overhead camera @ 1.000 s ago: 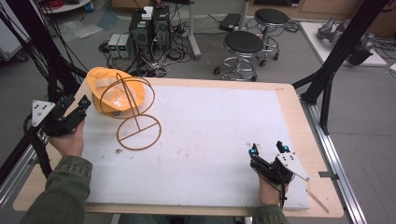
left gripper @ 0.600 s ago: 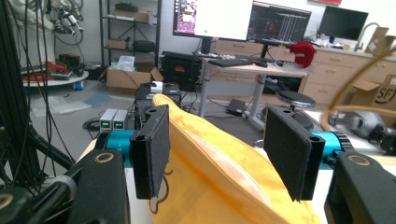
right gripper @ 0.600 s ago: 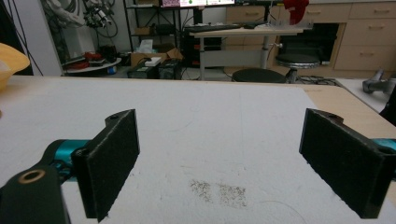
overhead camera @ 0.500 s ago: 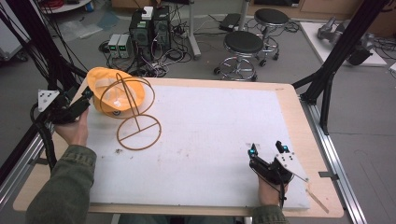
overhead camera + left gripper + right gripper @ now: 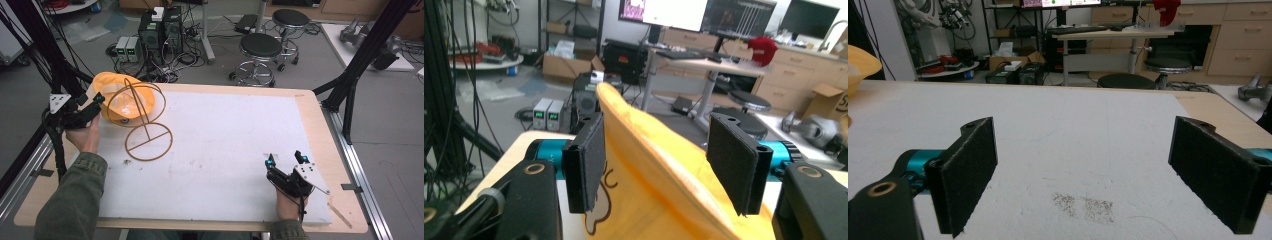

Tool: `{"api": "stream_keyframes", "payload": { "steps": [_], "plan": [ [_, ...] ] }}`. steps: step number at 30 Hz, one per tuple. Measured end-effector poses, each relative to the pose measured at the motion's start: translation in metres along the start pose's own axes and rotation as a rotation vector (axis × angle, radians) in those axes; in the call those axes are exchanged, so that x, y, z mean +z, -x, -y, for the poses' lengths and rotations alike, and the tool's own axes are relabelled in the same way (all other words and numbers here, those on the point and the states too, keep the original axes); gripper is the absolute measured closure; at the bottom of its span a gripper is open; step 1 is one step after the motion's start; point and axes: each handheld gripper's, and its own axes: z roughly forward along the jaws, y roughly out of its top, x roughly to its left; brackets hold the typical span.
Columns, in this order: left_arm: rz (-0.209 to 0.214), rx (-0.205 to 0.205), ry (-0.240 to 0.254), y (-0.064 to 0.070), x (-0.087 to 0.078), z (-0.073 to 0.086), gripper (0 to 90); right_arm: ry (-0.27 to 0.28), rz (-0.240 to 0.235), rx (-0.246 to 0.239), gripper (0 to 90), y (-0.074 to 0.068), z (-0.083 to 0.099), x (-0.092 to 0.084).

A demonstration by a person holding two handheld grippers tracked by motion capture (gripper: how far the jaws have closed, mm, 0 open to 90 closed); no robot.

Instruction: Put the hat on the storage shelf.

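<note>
A soft orange cap (image 5: 121, 98) sits on a wire hat stand (image 5: 145, 127) at the table's (image 5: 320, 125) far left corner. It looks light and floppy, its stiffer brim the best place to grip. The left gripper (image 5: 92, 106) has just been widening its jaws, the brim between the pads, unpinched. The right gripper (image 5: 285, 160) rests wide apart, holding nothing, near the front edge. Open white mat (image 5: 235, 130) lies between.

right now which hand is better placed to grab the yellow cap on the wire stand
Left. The left gripper already has the yellow cap brim between its open jaws, pads not pressing. The right gripper sits far across the table, open.
</note>
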Motion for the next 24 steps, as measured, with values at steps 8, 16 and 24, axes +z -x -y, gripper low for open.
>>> {"api": "stream_keyframes", "payload": {
  "steps": [8,16,24],
  "plan": [
    [-0.016,-0.018,-0.052,0.003,0.016,0.0,40.8,-0.001,-0.006,-0.004,10.9,0.0,0.0,0.001],
    [-0.044,-0.092,-0.107,-0.009,0.027,0.003,43.4,-0.002,-0.013,0.001,11.0,-0.001,0.0,0.0],
    [-0.007,-0.141,-0.137,-0.011,0.028,0.006,86.2,-0.001,-0.015,0.0,10.9,-0.001,0.0,0.0]
  ]
}}
